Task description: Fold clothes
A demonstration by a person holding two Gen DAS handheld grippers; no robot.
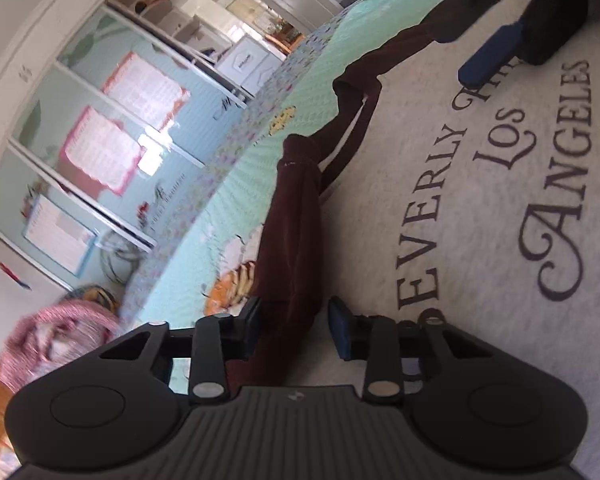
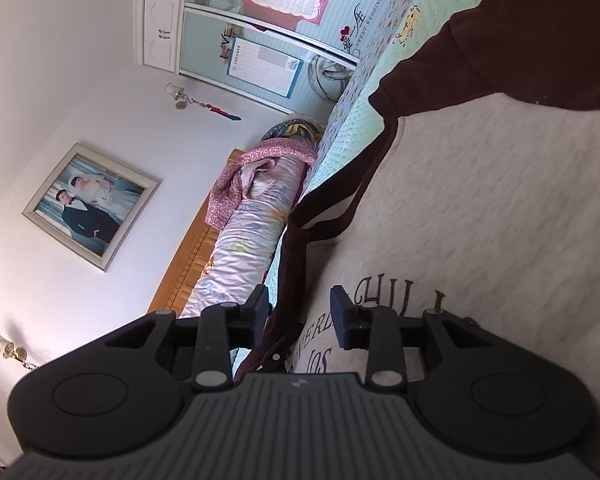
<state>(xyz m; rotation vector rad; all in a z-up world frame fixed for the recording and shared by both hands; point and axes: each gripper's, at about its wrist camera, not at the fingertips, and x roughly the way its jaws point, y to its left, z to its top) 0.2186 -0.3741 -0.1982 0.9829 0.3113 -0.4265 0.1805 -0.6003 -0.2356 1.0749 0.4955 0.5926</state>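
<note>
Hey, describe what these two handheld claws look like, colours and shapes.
Both match: the left claw and right claw have matte black bodies with a ribbed grey centre plate, two round side discs, silver pivot pins and dark blue flat fingertips. No cables or sleeves show.

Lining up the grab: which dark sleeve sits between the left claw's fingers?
The dark maroon sleeve with its cuff farther from the right claw; it runs straight into the open left claw.
</note>
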